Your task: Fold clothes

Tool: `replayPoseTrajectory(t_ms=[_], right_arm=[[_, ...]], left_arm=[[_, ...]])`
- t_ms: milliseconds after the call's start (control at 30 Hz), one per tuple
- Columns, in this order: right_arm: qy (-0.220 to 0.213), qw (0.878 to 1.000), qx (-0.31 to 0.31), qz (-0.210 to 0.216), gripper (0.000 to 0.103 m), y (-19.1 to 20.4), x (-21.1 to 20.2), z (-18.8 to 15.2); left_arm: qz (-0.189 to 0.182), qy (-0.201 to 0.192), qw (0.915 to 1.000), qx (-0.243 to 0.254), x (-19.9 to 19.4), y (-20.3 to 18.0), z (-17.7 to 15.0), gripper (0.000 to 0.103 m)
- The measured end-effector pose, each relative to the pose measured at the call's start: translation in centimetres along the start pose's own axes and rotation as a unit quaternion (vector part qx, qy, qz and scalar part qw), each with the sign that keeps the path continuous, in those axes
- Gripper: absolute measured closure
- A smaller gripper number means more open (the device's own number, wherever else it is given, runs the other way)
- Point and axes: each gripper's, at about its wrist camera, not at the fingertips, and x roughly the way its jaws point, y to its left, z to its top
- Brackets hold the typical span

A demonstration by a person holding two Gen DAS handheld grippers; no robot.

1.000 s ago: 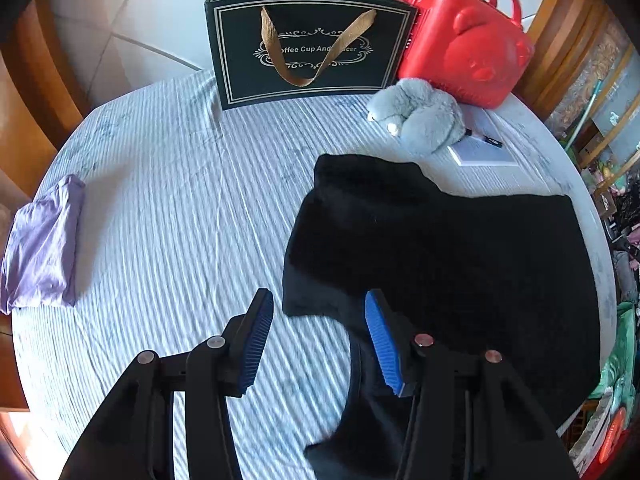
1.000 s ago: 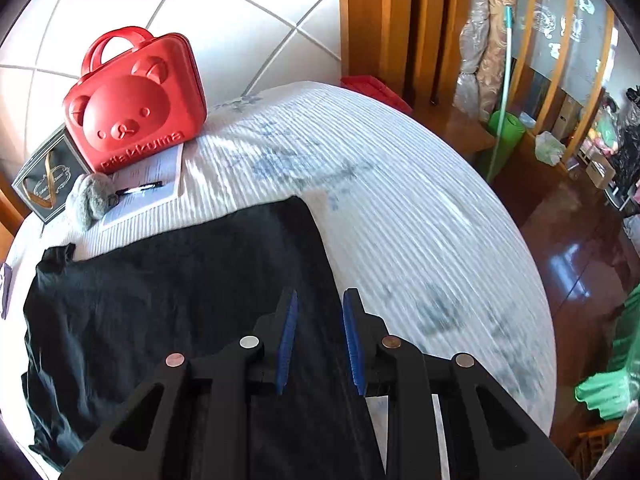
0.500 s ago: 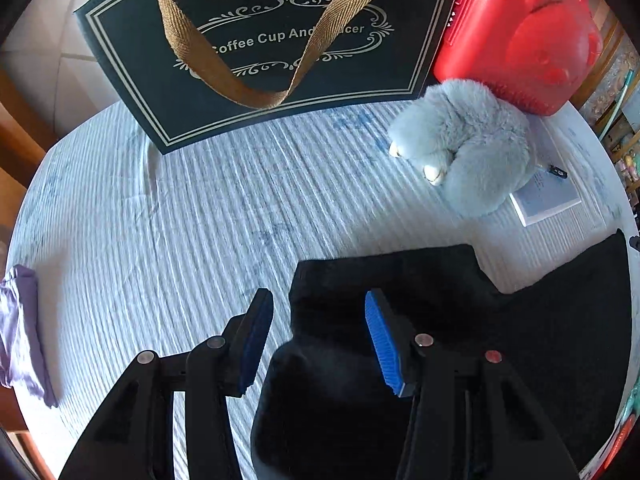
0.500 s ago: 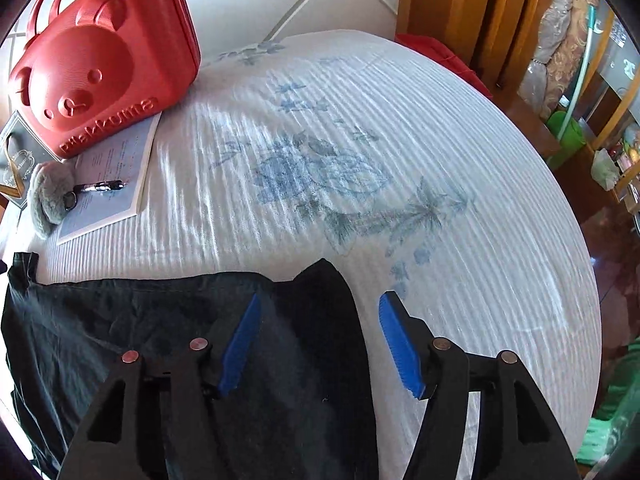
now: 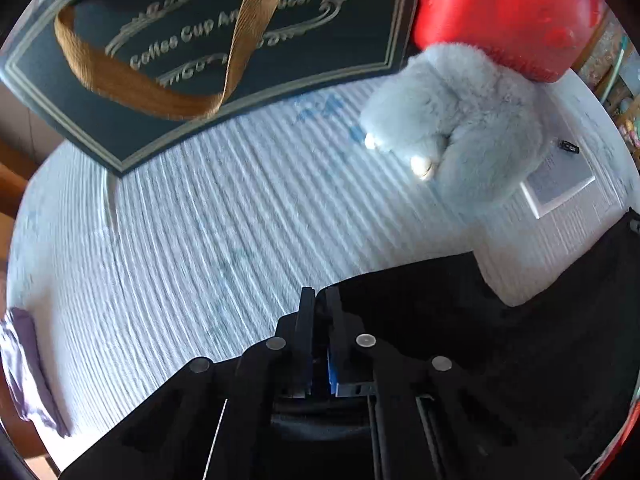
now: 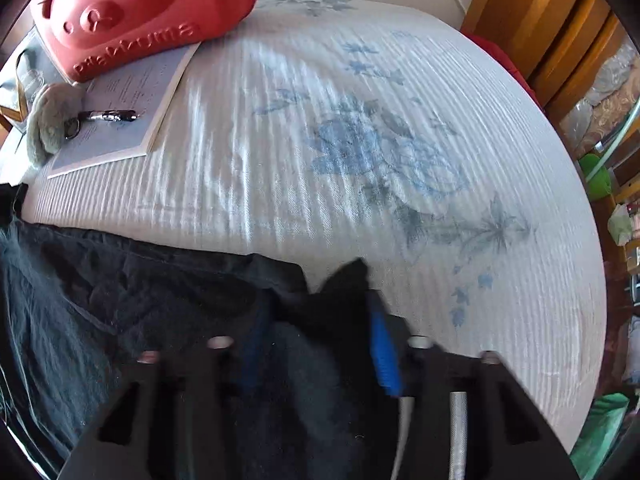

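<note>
A black garment [image 5: 500, 340] lies on the striped white tablecloth [image 5: 240, 220]. My left gripper [image 5: 317, 300] is shut on the garment's far left corner, close to the cloth. In the right wrist view the same garment [image 6: 140, 300] spreads to the left, and its far right corner stands up between the fingers of my right gripper [image 6: 316, 320]. The right jaws are apart with the blue pads [image 6: 384, 352] on either side of the fabric; the image is blurred.
A black paper bag [image 5: 200, 40] with a brown handle stands at the back. A grey plush toy [image 5: 460, 128], a red bear case [image 6: 132, 12] and a paper with a pen [image 6: 120, 120] lie behind the garment. A folded lilac cloth [image 5: 24, 372] lies far left.
Both grippers moved forward to the garment's far corners. The left gripper closed on its corner. The right gripper opened earlier and now straddles the right corner.
</note>
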Motion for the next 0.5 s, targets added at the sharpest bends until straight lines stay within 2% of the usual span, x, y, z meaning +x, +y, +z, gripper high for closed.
replayPoseTrajectory(t_ms=[33, 133, 200, 233, 267, 300, 333, 400, 467, 500], right_arm=[[-0.004, 1.000, -0.009, -0.008, 0.092, 0.3, -0.5, 0.1], [-0.055, 0.998, -0.008, -0.034, 0.093, 0.3, -2.5, 0.6], [-0.077, 0.996, 0.025, -0.038, 0.091, -0.5, -3.0, 1.0], [-0.071, 0.995, 0.040, -0.050, 0.088, -0.9, -2.7, 1.1], [-0.065, 0.995, 0.054, -0.060, 0.073, -1.3, -2.4, 1.1], [-0.058, 0.994, 0.065, -0.065, 0.061, -1.7, -2.1, 0.9], [-0.052, 0.994, 0.077, -0.066, 0.059, -2.1, -1.9, 0.6], [-0.066, 0.992, 0.099, -0.045, 0.057, -2.9, -2.8, -0.1], [-0.096, 0.989, 0.112, -0.036, 0.055, -3.3, -4.5, -0.9], [-0.108, 0.987, 0.113, -0.032, 0.049, -3.2, -5.6, -1.6]], left_arm=[[0.009, -0.023, 0.9997, 0.000, -1.0, -0.1, 0.5, 0.099], [0.040, -0.088, 0.9953, -0.007, -3.6, 0.0, 2.6, 0.099], [0.064, -0.093, 0.9935, -0.019, -3.6, 0.6, 4.3, 0.095], [0.074, -0.095, 0.9925, -0.025, -3.6, 0.9, 5.1, 0.095], [0.067, -0.087, 0.9935, -0.032, -4.0, 1.3, 4.9, 0.091], [0.060, -0.078, 0.9944, -0.038, -4.4, 1.8, 4.8, 0.082], [0.053, -0.070, 0.9952, -0.044, -4.7, 2.2, 4.6, 0.074], [0.038, -0.054, 0.9962, -0.056, -5.6, 3.0, 4.2, 0.070], [0.018, -0.053, 0.9974, -0.046, -8.0, 2.9, 1.7, 0.066], [0.007, -0.056, 0.9975, -0.042, -9.3, 2.8, 0.0, 0.065]])
